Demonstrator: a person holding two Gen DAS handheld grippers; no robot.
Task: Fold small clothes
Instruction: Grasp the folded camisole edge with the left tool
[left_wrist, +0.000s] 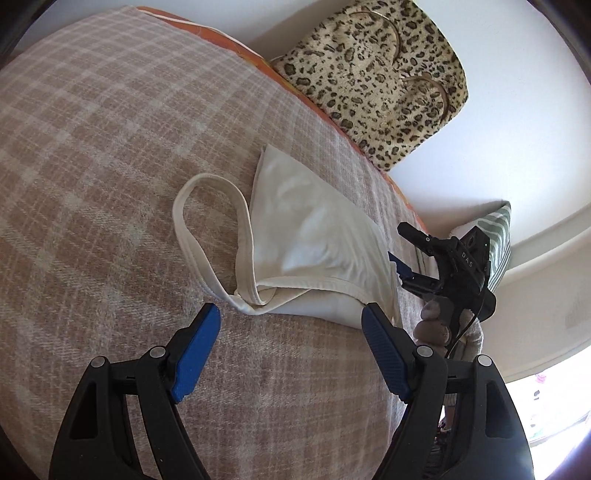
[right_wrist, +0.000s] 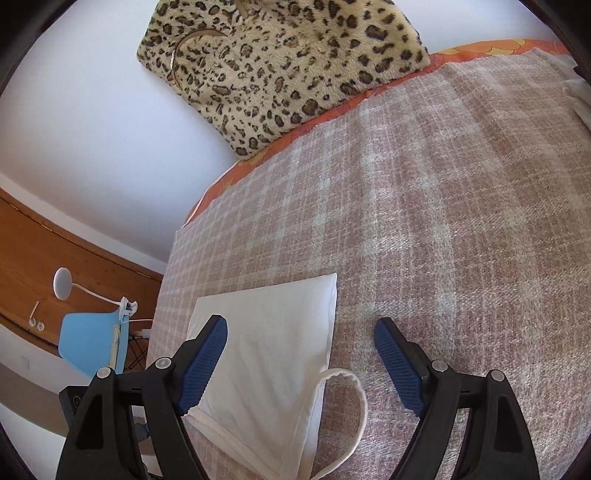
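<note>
A small cream garment (left_wrist: 310, 240) lies folded flat on the pink plaid blanket (left_wrist: 110, 147), with a strap loop (left_wrist: 192, 206) sticking out to its left. My left gripper (left_wrist: 291, 325) is open and empty, just in front of the garment's near hem. My right gripper (left_wrist: 402, 258) shows at the garment's right edge, open. In the right wrist view the garment (right_wrist: 266, 350) lies under and between my open right gripper (right_wrist: 301, 339), its strap loop (right_wrist: 354, 402) curling to the right.
A leopard-print bag (left_wrist: 373, 77) leans on the white wall at the bed's far edge; it also shows in the right wrist view (right_wrist: 280, 62). A green striped pillow (left_wrist: 498, 236) lies at the right. A blue chair (right_wrist: 92, 339) and white lamp (right_wrist: 62, 280) stand beside the bed.
</note>
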